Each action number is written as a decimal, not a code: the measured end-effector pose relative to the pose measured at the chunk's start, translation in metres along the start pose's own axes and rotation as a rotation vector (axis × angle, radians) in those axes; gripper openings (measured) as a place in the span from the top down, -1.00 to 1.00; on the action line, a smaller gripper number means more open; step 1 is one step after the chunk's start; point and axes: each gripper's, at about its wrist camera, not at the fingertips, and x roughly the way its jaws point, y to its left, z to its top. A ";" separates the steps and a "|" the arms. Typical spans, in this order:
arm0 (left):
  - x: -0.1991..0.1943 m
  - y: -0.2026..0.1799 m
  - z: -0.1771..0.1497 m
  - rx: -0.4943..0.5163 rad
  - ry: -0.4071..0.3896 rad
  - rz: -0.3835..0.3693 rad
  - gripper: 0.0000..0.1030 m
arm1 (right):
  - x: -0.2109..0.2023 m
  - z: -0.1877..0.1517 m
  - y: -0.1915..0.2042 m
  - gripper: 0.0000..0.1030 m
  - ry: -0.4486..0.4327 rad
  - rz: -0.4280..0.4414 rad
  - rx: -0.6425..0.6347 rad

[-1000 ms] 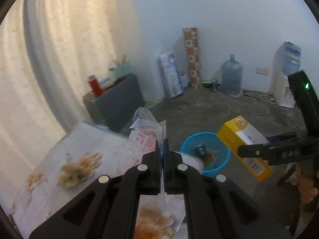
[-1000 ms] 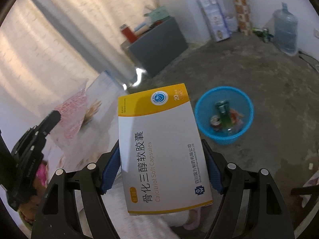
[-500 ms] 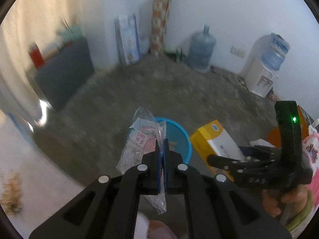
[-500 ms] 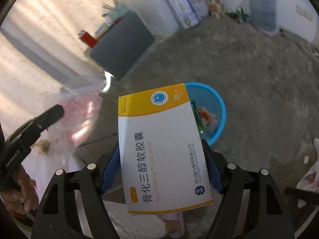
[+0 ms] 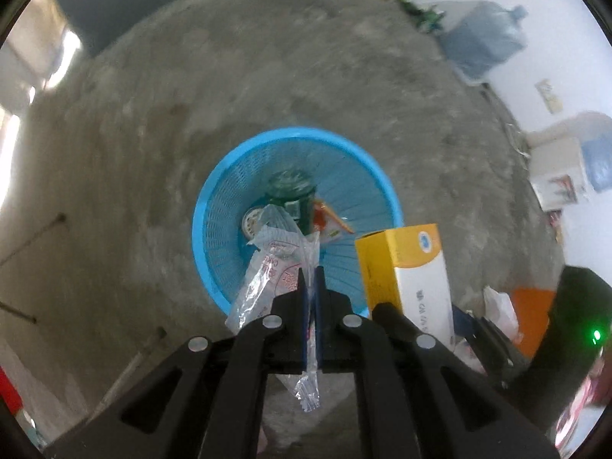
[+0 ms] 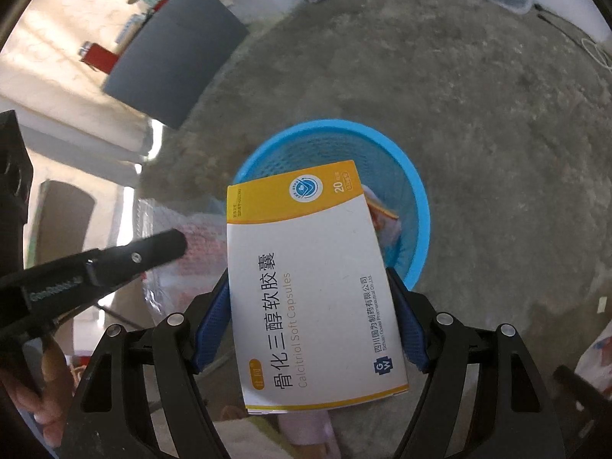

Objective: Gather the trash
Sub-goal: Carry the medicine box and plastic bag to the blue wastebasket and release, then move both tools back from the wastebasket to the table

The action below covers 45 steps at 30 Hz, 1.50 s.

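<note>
both claws loaded above basket (image 5: pixel 214 206): left claw (image 5: pixel 311 287) pinches wrapper (image 5: pixel 267 264), right claw (image 6: pixel 310 306) box (image 6: pixel 310 267).

wrapper (image 5: pixel 272 267): its middle is hidden between the left gripper's (image 5: pixel 311 283) fingers; red print too crumpled to read
basket (image 6: pixel 415 206): near half and most contents hidden behind the box (image 6: pixel 310 279) in the right wrist view
basket contents (image 5: pixel 290 195): beyond the left fingertips, blurred; a green can shape, the rest unclear
water jug (image 5: pixel 482 38): far ahead and to the right, smeared
right gripper (image 6: pixel 311 294): inner pads covered by the box
</note>
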 end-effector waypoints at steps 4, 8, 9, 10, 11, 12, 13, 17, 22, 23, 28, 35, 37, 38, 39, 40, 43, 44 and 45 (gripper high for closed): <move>0.027 0.016 0.012 -0.129 0.056 -0.010 0.61 | 0.022 0.002 -0.005 -0.40 0.019 -0.023 0.007; 0.031 0.022 0.013 -0.160 0.054 0.009 0.19 | 0.044 0.001 -0.011 -0.42 0.069 -0.035 0.021; 0.029 0.022 0.014 -0.154 0.046 0.017 0.13 | 0.045 0.000 -0.010 -0.43 0.074 -0.042 0.021; 0.029 0.020 0.014 -0.151 0.042 0.027 0.11 | 0.046 0.000 -0.011 -0.43 0.075 -0.045 0.018; 0.029 0.021 0.014 -0.151 0.040 0.035 0.08 | 0.046 -0.001 -0.012 -0.44 0.075 -0.045 0.015; 0.027 0.021 0.014 -0.156 0.039 0.041 0.08 | 0.045 -0.003 -0.013 -0.45 0.075 -0.046 0.015; 0.026 0.021 0.014 -0.165 0.038 0.043 0.08 | 0.045 -0.003 -0.014 -0.45 0.073 -0.048 0.016; 0.022 0.024 0.015 -0.176 0.023 0.045 0.05 | 0.035 -0.004 -0.019 -0.45 0.049 -0.053 0.028; 0.007 0.022 0.011 -0.168 0.003 0.030 0.05 | 0.015 -0.005 -0.021 -0.45 0.018 -0.050 0.021; 0.002 0.021 0.010 -0.166 -0.003 0.024 0.05 | 0.006 -0.008 -0.020 -0.45 0.006 -0.048 0.014; -0.037 0.018 -0.005 -0.141 -0.044 -0.022 -0.01 | -0.026 -0.016 -0.021 -0.45 -0.041 -0.036 0.006; -0.124 0.024 -0.052 -0.053 -0.138 -0.130 -0.13 | -0.095 -0.047 -0.014 -0.51 -0.153 0.013 0.006; -0.153 0.034 -0.076 -0.032 -0.181 -0.162 -0.19 | -0.114 -0.060 -0.009 -0.57 -0.185 0.022 0.002; -0.164 0.039 -0.088 -0.027 -0.200 -0.172 -0.21 | -0.122 -0.069 -0.005 -0.59 -0.194 0.027 -0.004; -0.174 0.043 -0.099 -0.022 -0.220 -0.180 -0.25 | -0.130 -0.077 -0.001 -0.61 -0.200 0.026 -0.010; -0.189 0.052 -0.118 -0.010 -0.249 -0.191 -0.27 | -0.136 -0.086 0.004 -0.63 -0.207 0.022 -0.018; -0.217 0.076 -0.163 -0.005 -0.321 -0.185 -0.35 | -0.147 -0.110 0.016 -0.72 -0.220 0.005 -0.043; -0.223 0.084 -0.177 -0.009 -0.342 -0.170 -0.36 | -0.148 -0.116 0.020 -0.72 -0.216 -0.002 -0.050; -0.229 0.093 -0.192 -0.012 -0.363 -0.150 -0.37 | -0.150 -0.122 0.024 -0.72 -0.208 -0.009 -0.059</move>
